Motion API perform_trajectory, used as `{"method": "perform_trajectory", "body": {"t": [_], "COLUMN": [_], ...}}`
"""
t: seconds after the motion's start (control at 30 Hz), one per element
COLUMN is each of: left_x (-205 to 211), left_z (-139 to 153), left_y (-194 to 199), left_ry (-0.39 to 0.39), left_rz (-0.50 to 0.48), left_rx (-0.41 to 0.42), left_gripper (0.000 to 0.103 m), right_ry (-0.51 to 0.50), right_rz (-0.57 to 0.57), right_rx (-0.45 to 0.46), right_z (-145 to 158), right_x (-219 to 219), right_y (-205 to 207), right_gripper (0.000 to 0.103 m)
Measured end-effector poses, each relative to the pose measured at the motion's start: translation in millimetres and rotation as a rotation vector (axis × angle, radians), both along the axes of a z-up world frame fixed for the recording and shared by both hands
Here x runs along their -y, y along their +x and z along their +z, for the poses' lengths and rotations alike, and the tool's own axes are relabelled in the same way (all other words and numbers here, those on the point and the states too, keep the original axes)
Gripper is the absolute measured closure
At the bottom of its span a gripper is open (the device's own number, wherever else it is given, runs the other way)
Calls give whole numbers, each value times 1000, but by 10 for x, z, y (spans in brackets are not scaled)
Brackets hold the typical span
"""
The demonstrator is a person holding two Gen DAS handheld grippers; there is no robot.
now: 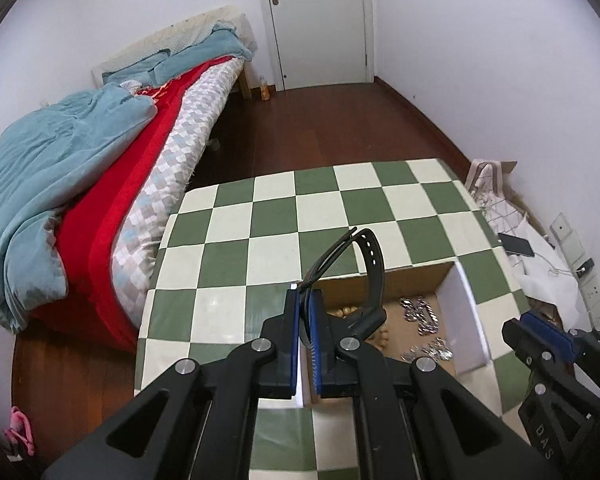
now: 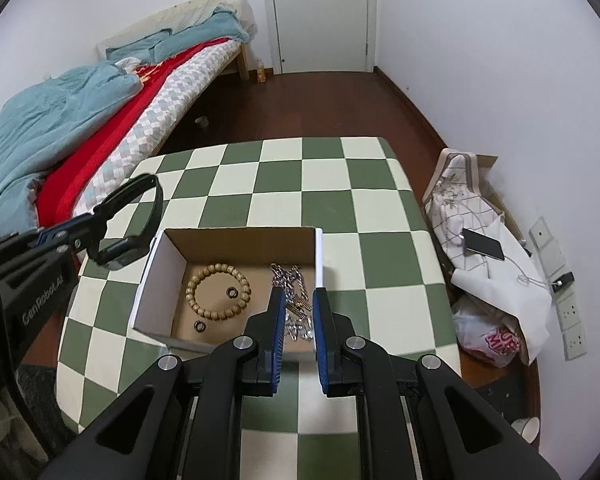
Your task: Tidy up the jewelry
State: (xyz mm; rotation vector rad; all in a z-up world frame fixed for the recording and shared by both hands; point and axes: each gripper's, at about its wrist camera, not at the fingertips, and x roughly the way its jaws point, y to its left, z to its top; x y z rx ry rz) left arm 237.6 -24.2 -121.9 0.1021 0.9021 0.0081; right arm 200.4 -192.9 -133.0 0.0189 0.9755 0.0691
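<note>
1. The left gripper (image 1: 305,312) is clamped on the strap of a black wristwatch (image 2: 134,216), which hangs in the air off the left side of the cardboard box (image 2: 236,236), above the checkered tablecloth (image 2: 340,184).
2. The right gripper (image 2: 297,312) holds nothing, its jaws a narrow gap apart above the box.
3. Already inside the box: a wooden bead bracelet (image 2: 218,286), two dark rings (image 2: 232,292) and a silver chain (image 2: 290,276).
4. Judged from this, the watch is the piece left to place; nothing else lies loose on the cloth.
</note>
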Motion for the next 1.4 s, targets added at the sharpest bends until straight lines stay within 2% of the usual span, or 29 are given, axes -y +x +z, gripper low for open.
{"method": "perform_trajectory", "body": {"t": [0.4, 0.57, 0.73, 0.77, 0.8, 0.83, 0.87, 0.9, 0.93, 0.97, 1.03, 1.07, 1.1, 1.4], "left_x": [-3, -4, 9, 7, 4, -7, -20, -34, -51, -67, -89, -107, -123, -288], "left_z": [-468, -513, -437, -414, -396, -374, -347, -313, -284, -250, -214, -203, -199, -129], "left_y": [241, 278, 270, 270, 270, 270, 270, 265, 257, 245, 238, 235, 230, 64], "left_ry": [7, -8, -1, 7, 10, 10, 9, 7, 1, -3, 7, 11, 9, 13], "left_rz": [11, 11, 22, 30, 33, 38, 43, 46, 48, 51, 63, 70, 75, 132], "left_rx": [-104, -117, -90, -81, -76, -71, -63, -52, -40, -28, -26, -33, -34, -58], "left_gripper": [100, 97, 96, 95, 89, 65, 50, 13, 4, 4, 3, 2, 0, 0], "right_ry": [-25, -19, -17, -20, -21, -16, -11, -11, -16, -19, -20, -23, -29, -86], "right_rz": [46, 53, 53, 52, 50, 48, 49, 47, 43, 43, 30, 25, 19, -43], "right_rx": [-83, -105, -117, -117, -119, -119, -117, -109, -103, -102, -107, -112, -116, -138], "right_z": [-404, -484, -486, -478, -470, -457, -436, -411, -383, -361, -327, -320, -314, -216], "right_x": [-133, -136, -123, -119, -111, -99, -93, -84, -77, -73, -47, -45, -35, 70], "right_y": [440, 514, 556, 554, 557, 554, 549, 541, 530, 523, 510, 510, 506, 359], "right_gripper": [88, 88, 87, 79, 60, 50, 34, 28, 28, 28, 20, 9, 3, 0]}}
